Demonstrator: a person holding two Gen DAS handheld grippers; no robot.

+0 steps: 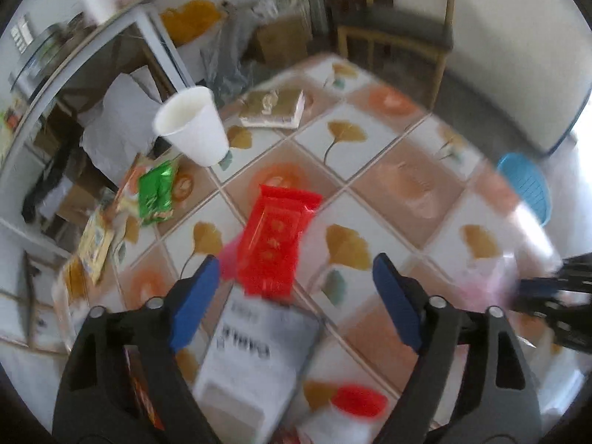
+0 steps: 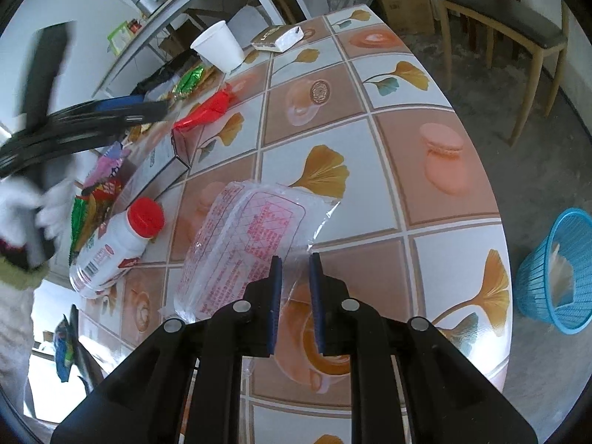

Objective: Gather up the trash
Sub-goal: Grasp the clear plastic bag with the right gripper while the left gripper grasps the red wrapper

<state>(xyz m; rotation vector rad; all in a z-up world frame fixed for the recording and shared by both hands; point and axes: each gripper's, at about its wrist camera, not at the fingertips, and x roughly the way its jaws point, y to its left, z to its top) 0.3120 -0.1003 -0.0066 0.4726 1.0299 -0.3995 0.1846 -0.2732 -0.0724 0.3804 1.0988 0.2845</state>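
Left wrist view: left tool [image 1: 296, 277] spread wide, jaws empty, above the table [image 1: 388, 170]. Red wrapper [image 1: 275, 244] lying flat between and just ahead of the blue fingertips [image 1: 201, 298], touching neither. Grey box [image 1: 255, 362] directly behind the wrapper, between the jaw arms. Red-capped bottle [image 1: 351, 407] low in frame beside the right-hand jaw. Paper cup [image 1: 192, 125] far ahead to the left, near the table edge; green packet [image 1: 155, 192] below it; flat carton [image 1: 273, 109] beyond, further along the table. Blue basket [image 1: 525, 188] off the table at right. View blurred, so fine print unreadable.

Right wrist view: right tool [image 2: 296, 262] narrowed to a slim gap, the edge of a clear bag [image 2: 244, 236] lying between the fingertips [image 2: 275, 285]; actual contact with the film cannot be told. Bag flat on the table [image 2: 425, 222], stretching ahead and left of the tool. Bottle [image 2: 114, 244] on its side just left of the bag. Box [image 2: 159, 166] and red wrapper [image 2: 207, 111] further left. Left tool [image 2: 122, 111] blurred over that clutter. Cup [image 2: 220, 46] and carton [image 2: 277, 39] at the far edge. Basket [image 2: 551, 273] on the floor at right, well apart from the table.
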